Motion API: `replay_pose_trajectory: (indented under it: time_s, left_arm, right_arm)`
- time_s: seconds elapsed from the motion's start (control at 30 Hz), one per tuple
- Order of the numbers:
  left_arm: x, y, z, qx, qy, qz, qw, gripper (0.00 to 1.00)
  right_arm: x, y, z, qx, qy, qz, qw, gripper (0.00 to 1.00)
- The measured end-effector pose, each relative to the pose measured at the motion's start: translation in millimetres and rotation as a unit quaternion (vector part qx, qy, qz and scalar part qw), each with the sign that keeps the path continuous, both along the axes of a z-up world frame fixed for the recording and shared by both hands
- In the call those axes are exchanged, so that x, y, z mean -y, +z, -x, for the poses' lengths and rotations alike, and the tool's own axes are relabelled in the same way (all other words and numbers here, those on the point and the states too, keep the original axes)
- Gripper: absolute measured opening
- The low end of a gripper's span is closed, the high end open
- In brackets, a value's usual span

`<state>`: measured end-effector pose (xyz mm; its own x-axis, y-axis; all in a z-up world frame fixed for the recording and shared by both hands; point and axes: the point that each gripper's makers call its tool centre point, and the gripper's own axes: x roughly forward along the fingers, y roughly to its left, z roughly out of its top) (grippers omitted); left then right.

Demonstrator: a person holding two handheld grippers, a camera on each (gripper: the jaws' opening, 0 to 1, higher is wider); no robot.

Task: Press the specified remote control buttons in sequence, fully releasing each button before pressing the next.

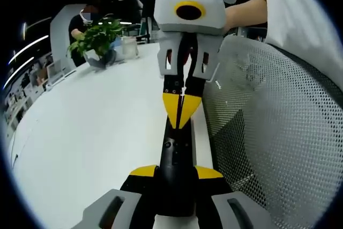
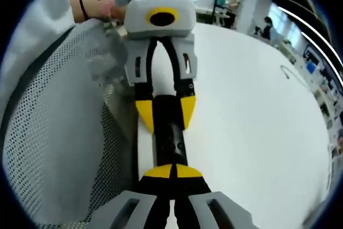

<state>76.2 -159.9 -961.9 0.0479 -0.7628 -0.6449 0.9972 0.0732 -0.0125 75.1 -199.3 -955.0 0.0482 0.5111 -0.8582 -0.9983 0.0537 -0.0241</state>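
My left gripper (image 1: 177,174) clamped the black remote (image 1: 177,156) at the white table (image 1: 91,132) edge, while my right gripper (image 2: 172,171), jaws together, pressed it.

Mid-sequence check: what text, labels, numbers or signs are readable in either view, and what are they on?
No text can be read in either view.
On the remote control, gripped by the left claw: button marks too small to read.
On the right claw, tips together at the remote control: no lettering visible.
On the background screens: too blurred to read.
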Motion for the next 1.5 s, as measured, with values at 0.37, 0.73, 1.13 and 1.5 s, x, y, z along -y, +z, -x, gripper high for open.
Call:
replay_pose_trajectory:
  time_s: [0.37,0.73,1.13,1.5]
  left_arm:
    - [0,0.0,-0.2,-0.001,0.000,0.000,1.0000,0.25]
    - [1,-0.1,-0.1,-0.001,0.001,-0.001,1.0000,0.25]
    - [0,-0.2,-0.1,-0.001,0.001,-0.001,1.0000,0.25]
    - [0,0.0,0.3,-0.001,0.001,-0.002,1.0000,0.25]
  right_arm:
    - [6,-0.4,1,0.009,-0.002,0.020,0.9997,0.00]
    - [4,-0.5,-1,0.021,-0.017,0.011,0.9996,0.00]
    - [-2,1.5,-1,-0.006,-0.074,-0.064,0.9952,0.00]
    - [-10,-1.1,0,0.005,-0.022,0.007,0.9997,0.00]
